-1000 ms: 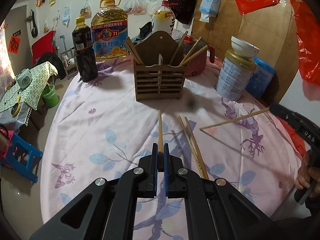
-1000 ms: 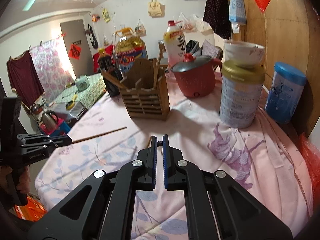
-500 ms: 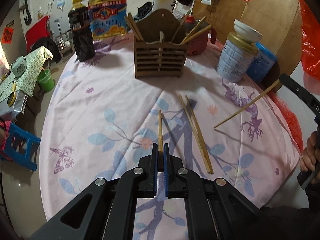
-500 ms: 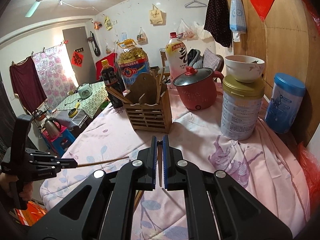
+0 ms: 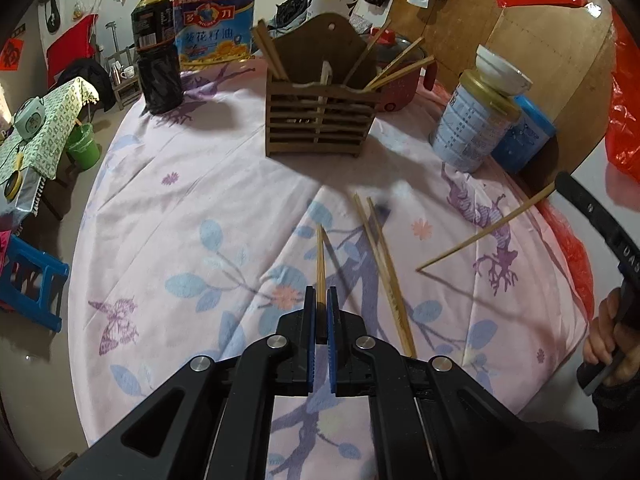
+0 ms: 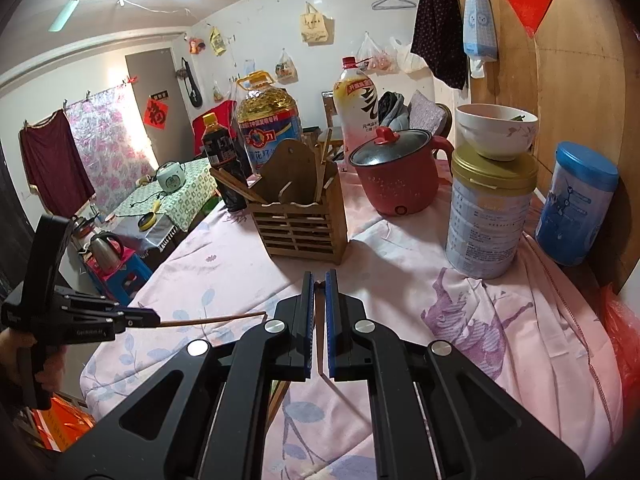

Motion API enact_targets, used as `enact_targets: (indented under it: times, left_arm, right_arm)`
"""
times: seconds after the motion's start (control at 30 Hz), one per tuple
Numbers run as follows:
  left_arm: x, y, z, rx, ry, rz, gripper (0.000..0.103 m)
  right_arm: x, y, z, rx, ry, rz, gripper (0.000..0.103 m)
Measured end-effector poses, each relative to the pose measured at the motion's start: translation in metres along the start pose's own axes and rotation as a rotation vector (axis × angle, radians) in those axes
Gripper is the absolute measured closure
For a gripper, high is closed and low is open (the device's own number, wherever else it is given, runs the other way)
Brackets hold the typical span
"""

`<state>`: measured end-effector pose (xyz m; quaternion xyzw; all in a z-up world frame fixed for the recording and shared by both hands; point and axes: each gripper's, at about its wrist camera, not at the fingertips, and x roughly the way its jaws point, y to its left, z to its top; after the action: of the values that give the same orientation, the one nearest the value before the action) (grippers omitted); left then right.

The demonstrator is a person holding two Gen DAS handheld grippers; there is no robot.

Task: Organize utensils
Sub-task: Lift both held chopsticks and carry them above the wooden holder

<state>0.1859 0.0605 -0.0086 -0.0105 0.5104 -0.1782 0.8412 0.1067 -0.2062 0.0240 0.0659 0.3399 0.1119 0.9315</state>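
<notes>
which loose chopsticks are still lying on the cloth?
Only the pair right of the left gripper, lying side by side. The other two are clamped: one in the left gripper, one in the right gripper.

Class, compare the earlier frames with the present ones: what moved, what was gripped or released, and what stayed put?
Both grippers rose and drew back from the wooden holder. The left gripper lifted its chopstick off the cloth; the right gripper kept its chopstick, now tilted steeper. Nothing was released. The two loose chopsticks stayed put.
</notes>
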Motion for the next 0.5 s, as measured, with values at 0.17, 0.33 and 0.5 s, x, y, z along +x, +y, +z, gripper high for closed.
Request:
enact_targets:
  times: [0.17, 0.33, 0.5]
  left_arm:
    - [-0.005, -0.005, 0.020, 0.004, -0.032, -0.024, 0.097]
    - [-0.033, -0.017, 0.050, 0.072, -0.095, -0.016, 0.097]
    - [-0.069, -0.020, 0.089, 0.104, -0.167, -0.027, 0.097]
  right_arm:
    - [0.003, 0.000, 0.006, 0.002, -0.001, 0.004, 0.096]
    - [-0.002, 0.003, 0.032, -0.026, -0.063, 0.013, 0.097]
    - [-0.008, 0.006, 0.067, -0.045, -0.129, 0.040, 0.097]
